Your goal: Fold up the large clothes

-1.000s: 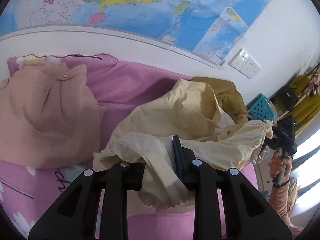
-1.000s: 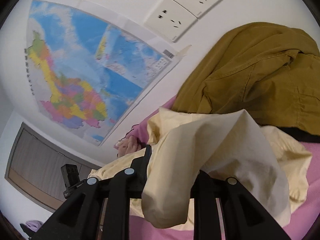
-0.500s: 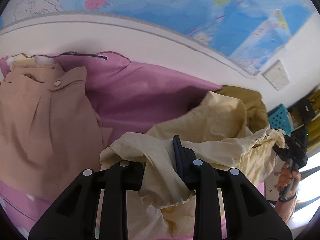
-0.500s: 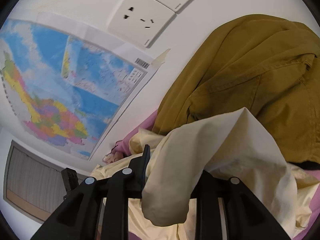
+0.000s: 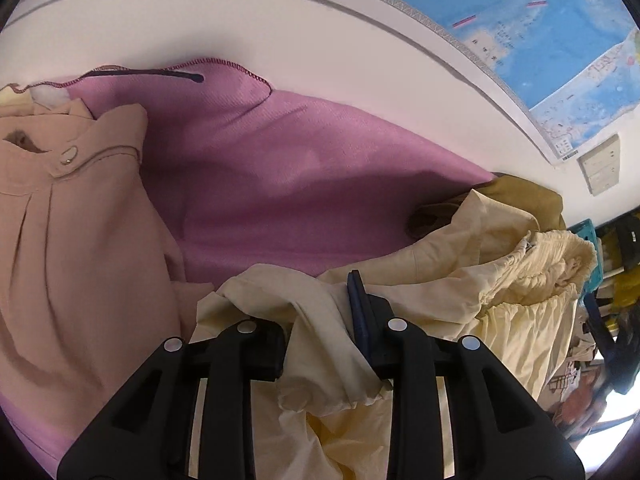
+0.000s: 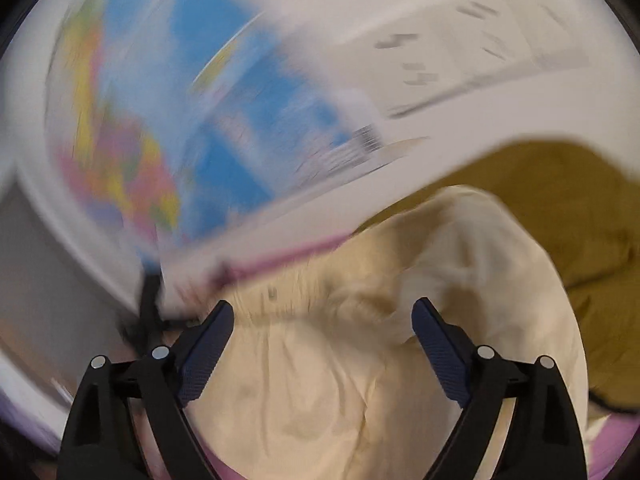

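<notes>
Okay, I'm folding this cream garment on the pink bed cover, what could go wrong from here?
1. The right gripper is opening with its pads clear of the cream garment, so only the left gripper clamps it; that side may slump and spoil the fold.
2. The garment lies against the mustard jacket; a pull could drag the two together.
3. The peach garment lies close by on the pink cover, so laying the cream one flat may overlap it.
</notes>
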`<state>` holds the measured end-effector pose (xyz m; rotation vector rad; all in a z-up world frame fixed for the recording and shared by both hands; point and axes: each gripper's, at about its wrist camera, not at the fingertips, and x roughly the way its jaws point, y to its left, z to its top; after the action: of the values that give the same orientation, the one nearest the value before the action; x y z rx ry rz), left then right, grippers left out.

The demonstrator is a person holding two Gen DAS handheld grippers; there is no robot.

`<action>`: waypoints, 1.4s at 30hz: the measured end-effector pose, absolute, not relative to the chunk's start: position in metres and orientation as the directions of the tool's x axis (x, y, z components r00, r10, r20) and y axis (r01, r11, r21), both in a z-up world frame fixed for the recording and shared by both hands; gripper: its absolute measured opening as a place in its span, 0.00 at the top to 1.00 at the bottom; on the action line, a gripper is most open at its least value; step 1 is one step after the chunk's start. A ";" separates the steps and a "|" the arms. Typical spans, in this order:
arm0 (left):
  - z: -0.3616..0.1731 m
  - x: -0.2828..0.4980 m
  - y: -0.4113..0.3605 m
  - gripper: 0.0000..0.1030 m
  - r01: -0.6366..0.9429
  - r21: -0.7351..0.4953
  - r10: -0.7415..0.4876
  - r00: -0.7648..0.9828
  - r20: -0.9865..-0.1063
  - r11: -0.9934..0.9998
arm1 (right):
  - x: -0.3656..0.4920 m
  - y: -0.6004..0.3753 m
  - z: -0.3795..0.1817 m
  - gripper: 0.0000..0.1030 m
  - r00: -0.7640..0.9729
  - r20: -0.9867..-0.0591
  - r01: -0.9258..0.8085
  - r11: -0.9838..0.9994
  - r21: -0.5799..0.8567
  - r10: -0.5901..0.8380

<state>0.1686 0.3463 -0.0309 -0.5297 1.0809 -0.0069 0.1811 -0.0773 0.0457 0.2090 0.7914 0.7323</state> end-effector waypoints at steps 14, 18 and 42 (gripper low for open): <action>0.042 0.095 0.360 0.12 -0.061 -0.587 -0.337 0.769 -0.544 0.807 | 0.184 -0.017 0.030 0.96 0.554 -0.663 -0.591 0.799 0.112 0.503; 0.054 0.082 0.314 0.10 0.023 -0.388 -0.258 0.782 -0.567 0.921 | 0.197 -0.018 0.034 0.97 0.570 -0.653 -0.565 0.815 0.131 0.500; -0.055 0.151 0.263 0.38 -0.104 -0.083 0.000 0.625 -0.780 0.991 | 0.220 -0.006 0.013 0.50 0.602 -0.652 -0.552 0.830 0.076 0.460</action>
<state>0.1511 0.2626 -0.0548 -0.1246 0.8937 0.0598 0.2196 -0.0062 0.0128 -0.1385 0.7143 0.5884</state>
